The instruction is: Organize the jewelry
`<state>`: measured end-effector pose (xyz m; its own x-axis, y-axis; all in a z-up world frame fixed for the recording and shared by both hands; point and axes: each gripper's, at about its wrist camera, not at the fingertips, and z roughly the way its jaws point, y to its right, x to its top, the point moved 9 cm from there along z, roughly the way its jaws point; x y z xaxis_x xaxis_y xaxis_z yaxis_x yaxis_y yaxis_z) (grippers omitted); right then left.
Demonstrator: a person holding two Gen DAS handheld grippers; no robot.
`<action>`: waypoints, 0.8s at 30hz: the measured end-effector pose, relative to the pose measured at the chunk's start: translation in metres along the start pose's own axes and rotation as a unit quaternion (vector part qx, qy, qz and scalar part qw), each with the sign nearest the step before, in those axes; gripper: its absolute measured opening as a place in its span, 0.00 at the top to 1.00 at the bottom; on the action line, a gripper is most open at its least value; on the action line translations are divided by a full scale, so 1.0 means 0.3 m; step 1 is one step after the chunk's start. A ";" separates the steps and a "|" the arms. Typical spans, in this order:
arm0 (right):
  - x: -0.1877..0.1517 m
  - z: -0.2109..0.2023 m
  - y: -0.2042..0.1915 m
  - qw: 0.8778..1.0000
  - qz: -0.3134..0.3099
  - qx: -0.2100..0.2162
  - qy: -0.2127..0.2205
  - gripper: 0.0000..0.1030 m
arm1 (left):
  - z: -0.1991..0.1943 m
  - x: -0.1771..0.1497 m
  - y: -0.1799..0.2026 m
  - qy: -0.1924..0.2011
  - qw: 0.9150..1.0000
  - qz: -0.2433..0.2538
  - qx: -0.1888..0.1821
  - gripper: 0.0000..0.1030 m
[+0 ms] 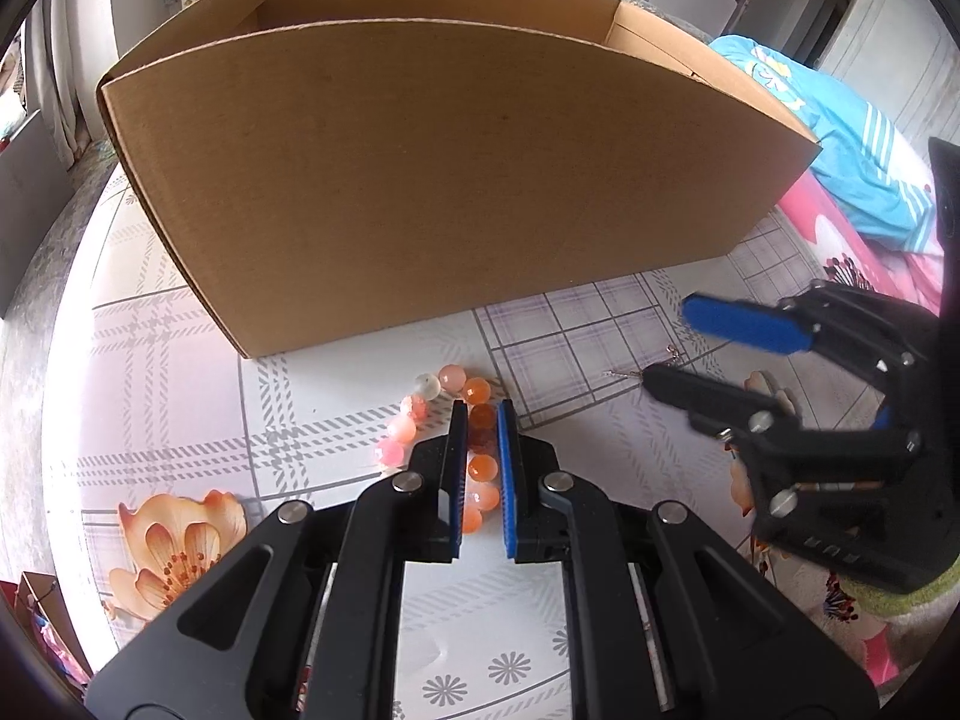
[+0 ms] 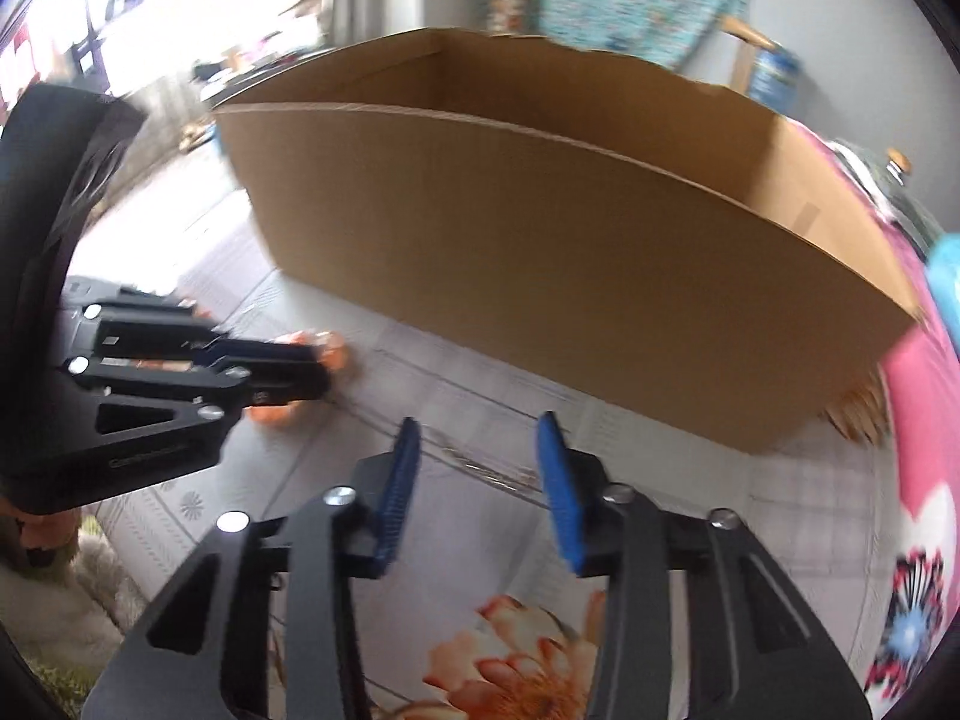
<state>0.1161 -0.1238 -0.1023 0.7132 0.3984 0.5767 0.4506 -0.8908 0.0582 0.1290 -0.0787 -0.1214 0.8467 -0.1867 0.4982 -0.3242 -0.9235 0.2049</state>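
Note:
An orange and pink bead bracelet lies on the patterned tablecloth in front of a large open cardboard box. My left gripper is shut on the bracelet's orange beads, low at the cloth. In the right wrist view the left gripper shows at the left with orange beads at its tips. My right gripper is open and empty above the cloth, over a thin silvery piece of jewelry. In the left wrist view the right gripper sits right of the bracelet beside that small metal piece.
The cardboard box fills the back of the table. A pink cloth and blue clothing lie at the right. The tablecloth has flower prints. The right wrist view is motion-blurred.

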 end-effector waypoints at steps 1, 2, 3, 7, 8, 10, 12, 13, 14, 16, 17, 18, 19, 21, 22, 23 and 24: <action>-0.002 0.012 -0.016 1.000 -0.013 0.005 -0.005 0.72 | 0.000 0.000 0.000 0.000 1.000 0.000 0.000 0.91; -0.004 0.019 -0.027 1.000 -0.019 0.008 -0.009 0.76 | 0.000 0.000 -0.001 0.000 1.000 0.002 0.000 0.91; -0.004 0.027 -0.027 1.000 -0.022 0.011 -0.013 0.77 | -0.001 0.000 -0.003 0.000 1.000 0.002 0.000 0.91; -0.017 0.053 -0.019 0.999 -0.026 0.027 -0.025 0.88 | -0.002 0.000 -0.003 0.002 1.000 0.005 -0.003 0.91; -0.017 0.053 -0.017 0.999 -0.022 0.035 -0.027 0.94 | -0.003 0.000 -0.001 0.003 1.000 0.006 -0.002 0.91; -0.016 0.055 -0.006 0.999 -0.018 0.042 -0.029 0.96 | -0.003 0.001 -0.001 0.004 1.000 0.007 -0.002 0.91; -0.015 0.046 0.003 0.998 -0.002 0.053 -0.027 0.97 | -0.003 0.002 0.003 0.006 1.000 0.009 -0.001 0.92; -0.013 0.035 0.015 0.998 0.018 0.065 -0.021 0.98 | -0.001 0.002 0.008 0.008 1.000 0.010 -0.001 0.92; -0.008 0.029 0.034 0.997 0.034 0.072 -0.016 0.98 | -0.001 0.002 0.009 0.010 1.000 0.010 -0.002 0.92; -0.013 -0.008 0.050 0.993 0.072 0.089 0.000 0.98 | -0.002 -0.001 0.009 0.013 1.000 0.011 -0.009 0.92; -0.009 -0.030 0.068 0.991 0.094 0.099 0.010 0.98 | -0.005 -0.002 0.009 0.014 1.000 0.010 -0.013 0.92; -0.005 -0.053 0.087 0.987 0.114 0.107 0.020 0.98 | -0.011 -0.001 0.007 0.018 1.000 0.007 -0.018 0.92; 0.000 -0.077 0.105 0.984 0.132 0.115 0.031 0.98 | -0.023 0.003 0.010 0.024 0.999 0.007 -0.026 0.92; 0.007 -0.120 0.136 0.977 0.161 0.127 0.050 0.98 | -0.050 0.010 0.017 0.036 0.999 0.010 -0.038 0.92; 0.014 -0.152 0.152 0.972 0.178 0.136 0.065 0.98 | -0.073 0.015 0.025 0.043 0.998 0.011 -0.053 0.92; 0.027 -0.173 0.170 0.969 0.188 0.141 0.074 0.98 | -0.091 0.018 0.028 0.048 0.997 0.010 -0.063 0.92; 0.032 -0.199 0.184 0.966 0.196 0.143 0.085 0.98 | -0.115 0.022 0.034 0.054 0.995 0.007 -0.082 0.92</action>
<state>0.1157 -0.1821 -0.0449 0.7716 -0.0212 0.6357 0.3105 -0.8597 -0.4056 0.1166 -0.0779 -0.0870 0.7939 -0.1546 0.5880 -0.4081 -0.8525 0.3268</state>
